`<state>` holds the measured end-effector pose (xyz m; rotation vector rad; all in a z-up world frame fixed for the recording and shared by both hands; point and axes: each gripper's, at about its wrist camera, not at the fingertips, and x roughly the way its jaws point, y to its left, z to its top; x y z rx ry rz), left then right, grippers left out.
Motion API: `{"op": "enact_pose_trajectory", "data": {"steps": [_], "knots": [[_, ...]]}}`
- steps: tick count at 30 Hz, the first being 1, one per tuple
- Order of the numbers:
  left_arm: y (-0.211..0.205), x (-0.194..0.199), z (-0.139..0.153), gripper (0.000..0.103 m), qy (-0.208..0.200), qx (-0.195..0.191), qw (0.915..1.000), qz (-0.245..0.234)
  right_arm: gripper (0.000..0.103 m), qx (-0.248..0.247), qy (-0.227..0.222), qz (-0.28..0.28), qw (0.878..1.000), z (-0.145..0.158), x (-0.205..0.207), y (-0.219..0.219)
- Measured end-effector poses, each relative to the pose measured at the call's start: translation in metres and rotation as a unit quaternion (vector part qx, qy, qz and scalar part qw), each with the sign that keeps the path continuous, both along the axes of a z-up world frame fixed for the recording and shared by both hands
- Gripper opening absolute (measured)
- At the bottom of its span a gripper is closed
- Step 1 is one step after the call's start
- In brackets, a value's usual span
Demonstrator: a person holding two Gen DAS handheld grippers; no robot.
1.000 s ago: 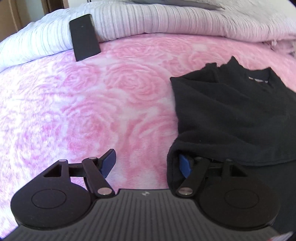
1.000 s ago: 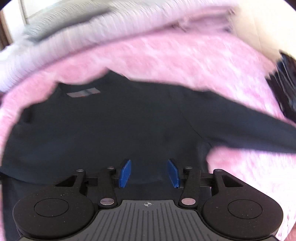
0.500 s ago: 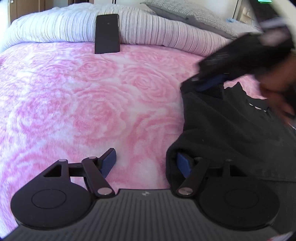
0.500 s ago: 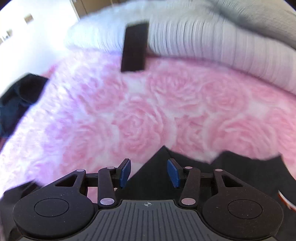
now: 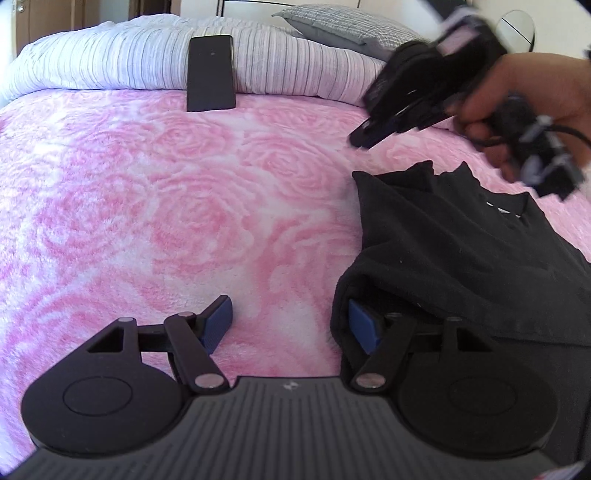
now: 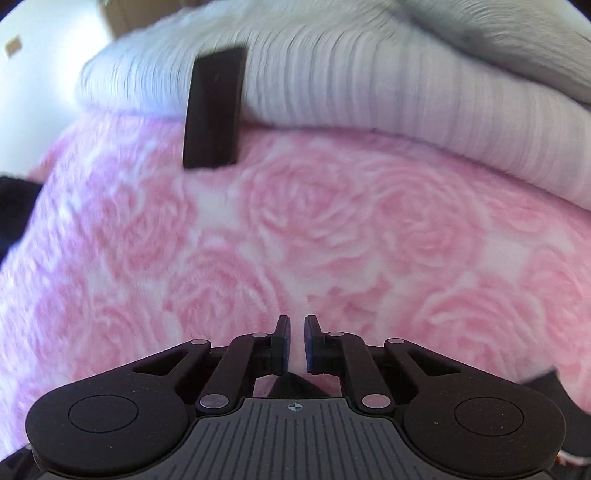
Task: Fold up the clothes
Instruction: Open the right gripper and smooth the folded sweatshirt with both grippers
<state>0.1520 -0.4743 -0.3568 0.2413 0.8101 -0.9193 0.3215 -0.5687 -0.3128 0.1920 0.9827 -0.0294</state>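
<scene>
A black long-sleeved shirt (image 5: 461, 258) lies on the pink rose-patterned bedspread (image 5: 166, 221), at the right of the left wrist view. My left gripper (image 5: 291, 323) is open; its right finger is tucked under the shirt's folded edge, its left finger rests on the bedspread. My right gripper (image 6: 296, 341) is nearly shut with a thin gap and holds nothing. It hovers above the bedspread beyond the shirt's top corner, and also shows, blurred, in the left wrist view (image 5: 369, 136). A bit of black shirt (image 6: 291, 386) peeks below its fingers.
A black phone (image 5: 209, 72) leans against the striped white duvet (image 5: 110, 66) at the head of the bed. A grey pillow (image 5: 332, 22) lies behind it. A dark cloth (image 6: 14, 206) sits at the bed's left edge in the right wrist view.
My right gripper has swung from over the shirt to beyond its top corner, lifted, and its fingers have closed to a thin gap. My left gripper has stayed open at the shirt's edge.
</scene>
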Motion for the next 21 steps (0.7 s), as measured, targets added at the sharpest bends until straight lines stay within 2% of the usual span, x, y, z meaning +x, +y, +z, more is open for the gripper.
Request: {"op": "enact_pose_trajectory", "data": {"steps": [1,3,5,9,12,18,21], "knots": [[0.001,0.0,0.003,0.064,-0.001,0.002,1.0,-0.003,0.022,-0.006,-0.011,-0.004,1.0,0.008,-0.014,0.0],[0.005,0.0,0.009,0.064,-0.004,0.006,0.9999,-0.008,0.044,-0.009,-0.025,-0.019,0.999,0.021,-0.05,-0.002],[0.009,-0.001,0.014,0.064,-0.007,0.013,0.9998,-0.012,0.051,-0.003,-0.024,-0.048,0.999,0.023,-0.094,-0.006],[0.013,-0.009,0.021,0.064,-0.022,0.041,0.9985,-0.029,0.051,0.02,0.001,-0.123,0.992,0.013,-0.176,-0.017],[0.015,-0.019,0.031,0.064,-0.039,0.063,0.9965,-0.041,0.05,0.048,0.02,-0.18,0.982,0.008,-0.228,-0.028],[0.026,-0.047,0.068,0.064,-0.065,0.092,0.9928,-0.042,0.051,0.101,0.059,-0.291,0.949,-0.004,-0.332,-0.051],[0.027,-0.063,0.091,0.064,-0.073,0.097,0.9917,-0.043,0.051,0.107,0.046,-0.338,0.934,0.013,-0.378,-0.055]]}}
